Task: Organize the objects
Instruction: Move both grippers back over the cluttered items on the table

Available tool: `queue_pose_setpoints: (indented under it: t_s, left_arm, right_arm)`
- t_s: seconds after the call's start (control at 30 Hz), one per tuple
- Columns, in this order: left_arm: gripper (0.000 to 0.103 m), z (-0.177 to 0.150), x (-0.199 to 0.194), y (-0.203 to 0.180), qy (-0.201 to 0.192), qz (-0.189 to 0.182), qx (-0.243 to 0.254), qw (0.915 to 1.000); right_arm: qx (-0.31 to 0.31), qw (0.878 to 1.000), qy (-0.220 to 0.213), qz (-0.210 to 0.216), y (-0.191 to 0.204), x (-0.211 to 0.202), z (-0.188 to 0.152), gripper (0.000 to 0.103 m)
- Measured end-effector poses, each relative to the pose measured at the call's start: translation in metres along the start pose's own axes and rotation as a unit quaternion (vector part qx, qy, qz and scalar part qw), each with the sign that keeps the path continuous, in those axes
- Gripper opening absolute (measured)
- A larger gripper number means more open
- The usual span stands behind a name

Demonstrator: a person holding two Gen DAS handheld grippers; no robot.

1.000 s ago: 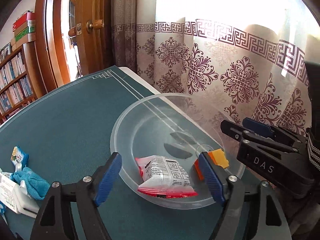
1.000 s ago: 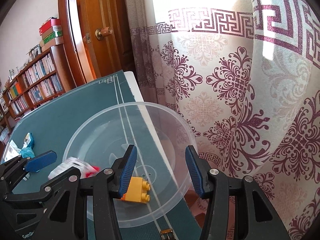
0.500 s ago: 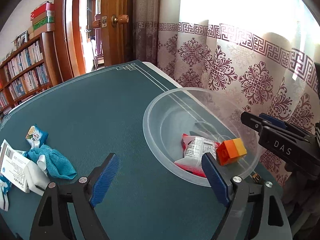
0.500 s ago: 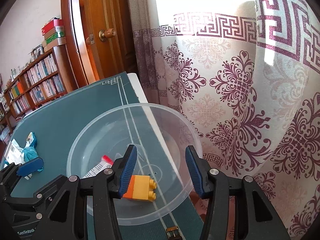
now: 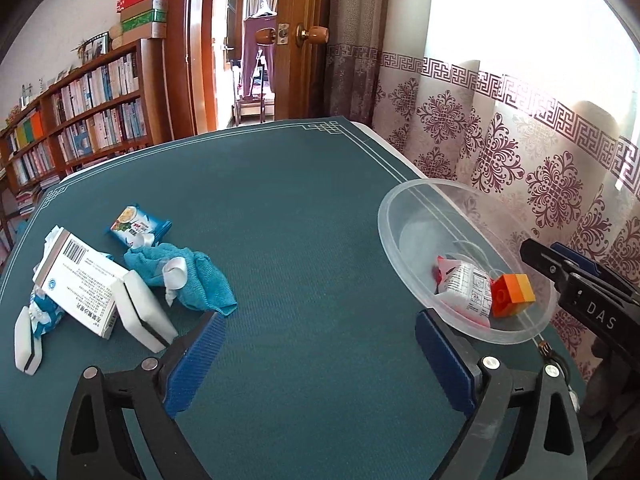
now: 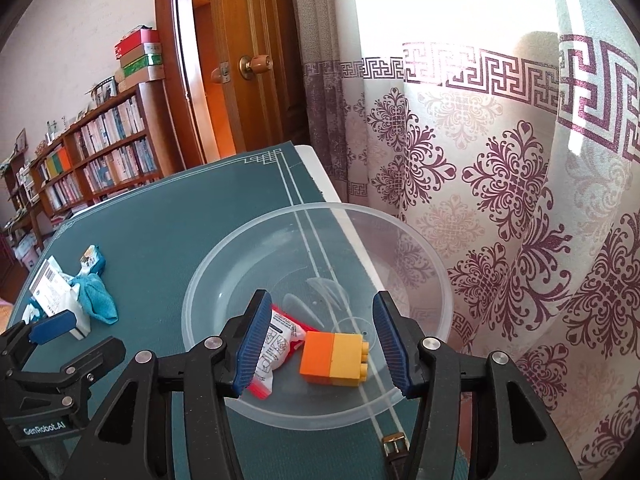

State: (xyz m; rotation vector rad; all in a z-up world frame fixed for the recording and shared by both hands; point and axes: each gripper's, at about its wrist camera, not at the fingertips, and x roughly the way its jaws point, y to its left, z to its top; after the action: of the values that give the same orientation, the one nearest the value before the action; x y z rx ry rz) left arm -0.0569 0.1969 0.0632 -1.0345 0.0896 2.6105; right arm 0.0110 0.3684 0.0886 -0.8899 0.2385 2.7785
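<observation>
A clear plastic bowl (image 5: 400, 216) (image 6: 400, 232) stands at the table's right edge by the curtain. In it lie a red and white snack packet (image 5: 464, 284) (image 6: 280, 336) and an orange and yellow toy block (image 5: 512, 294) (image 6: 334, 358). My right gripper (image 6: 322, 344) hangs over the bowl, its jaws opening; the block lies loose between them, clear of both pads. My left gripper (image 5: 320, 360) is over bare mat left of the bowl, jaws opening wide with nothing between them. A pile at the left holds a white barcode box (image 5: 80, 280), a blue cloth (image 5: 188, 276) and a blue packet (image 5: 136, 230).
Two white blocks (image 5: 144, 312) lie in the pile beside the box. A watch strap buckle (image 6: 394, 440) lies on the green mat (image 5: 300, 220) just in front of the bowl. A patterned curtain (image 6: 500, 184) hangs close on the right. A bookshelf and an open door stand behind the table.
My left gripper has swung left away from the bowl and widened, bringing the pile into view. My right gripper drew back a little and its jaws parted slightly around the block.
</observation>
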Motion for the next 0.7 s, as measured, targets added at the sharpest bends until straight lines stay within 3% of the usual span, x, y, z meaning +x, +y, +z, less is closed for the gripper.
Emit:
queue_pose_setpoints:
  t_s: [0.33, 0.7]
  left_arm:
    - [0.1, -0.01, -0.014, 0.053, -0.007, 0.042, -0.051, 0.9978]
    - [0.1, -0.022, -0.029, 0.119, -0.012, 0.09, -0.115, 0.9892]
  right_arm:
    - [-0.027, 0.999, 0.007, 0.035, 0.033, -0.006, -0.01, 0.06]
    - [-0.065, 0.994, 0.029, 0.077, 0.078, -0.008, -0.031, 0.062]
